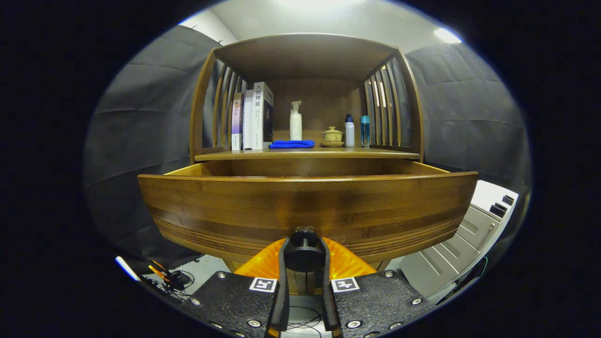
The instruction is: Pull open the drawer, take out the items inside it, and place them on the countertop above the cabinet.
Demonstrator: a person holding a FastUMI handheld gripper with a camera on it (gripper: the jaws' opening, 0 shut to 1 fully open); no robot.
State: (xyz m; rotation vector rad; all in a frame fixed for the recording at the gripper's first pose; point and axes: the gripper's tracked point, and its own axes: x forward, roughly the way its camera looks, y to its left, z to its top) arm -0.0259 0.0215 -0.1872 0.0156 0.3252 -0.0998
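The drawer [307,206] is seen pulled well out of the wooden cabinet [307,56], its front panel close ahead of the camera. The gripper [304,256] is closed on the round dark knob [304,253] at the lower middle of the drawer front, with a finger pressed on each side of it. The inside of the drawer is hidden behind the front panel from this low angle, so the items to be taken out cannot be made out.

On the countertop [385,153] above the drawer, three books [253,117] are stood at the left, a folded blue cloth [292,144] is laid beside them, a white pump bottle [295,123] is stood behind the cloth, and a small lidded cup [333,135] and two slim bottles [357,131] are set to the right. Bare strips of countertop are left along the front edge.

Step in hand is judged to be the end of the pull. If more travel is needed, the pull should be kept straight and level, in line with the drawer's run, so the drawer is not jammed sideways. The knob should then be released with the fingers spread fully before backing off, and the gripper lifted above the drawer rim so the contents can be seen before any grasp is chosen. Items should be placed on the free front strip, away from the cup and bottles, which look easy to topple.
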